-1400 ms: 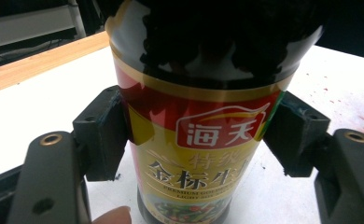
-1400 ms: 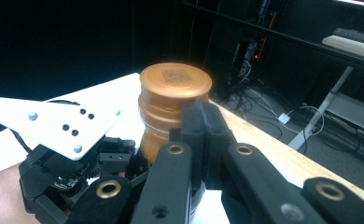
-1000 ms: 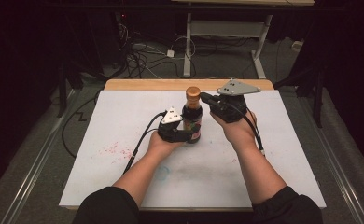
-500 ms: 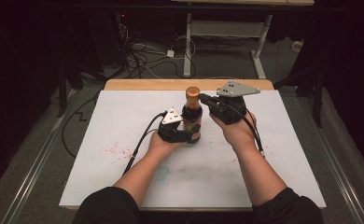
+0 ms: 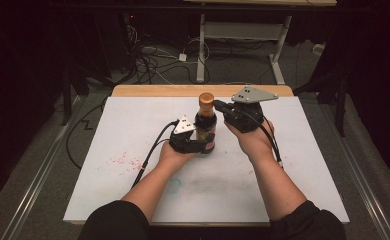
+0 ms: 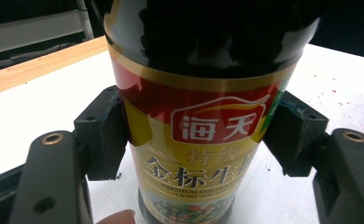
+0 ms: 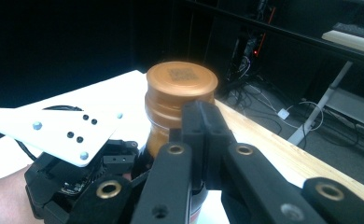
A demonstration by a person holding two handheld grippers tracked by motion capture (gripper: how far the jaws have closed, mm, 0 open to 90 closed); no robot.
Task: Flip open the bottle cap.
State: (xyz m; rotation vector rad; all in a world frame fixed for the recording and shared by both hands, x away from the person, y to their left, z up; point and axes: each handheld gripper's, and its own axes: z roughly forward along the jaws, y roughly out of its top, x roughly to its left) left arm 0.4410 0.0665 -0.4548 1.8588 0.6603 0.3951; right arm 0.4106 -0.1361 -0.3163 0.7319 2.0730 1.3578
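Two grippers at frame centre: left gripper (image 5: 197, 145) clamping soy sauce bottle (image 5: 206, 131) upright, right gripper (image 5: 222, 106) pressed together beside cap (image 5: 206, 98); likely next, spreading to unscrew.

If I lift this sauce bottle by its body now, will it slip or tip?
The sauce bottle looks like stiff, glossy glass, so probably slippery, though the left tongs clamp its label squarely. Tall, narrow and dark with contents, it is likely heavy and apt to tip if released.

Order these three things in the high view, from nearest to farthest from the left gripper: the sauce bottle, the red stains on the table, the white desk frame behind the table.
1. Sauce bottle: clamped in the left gripper.
2. Red stains: on the table, to the gripper's left.
3. White desk frame: on the floor beyond the table's far edge.
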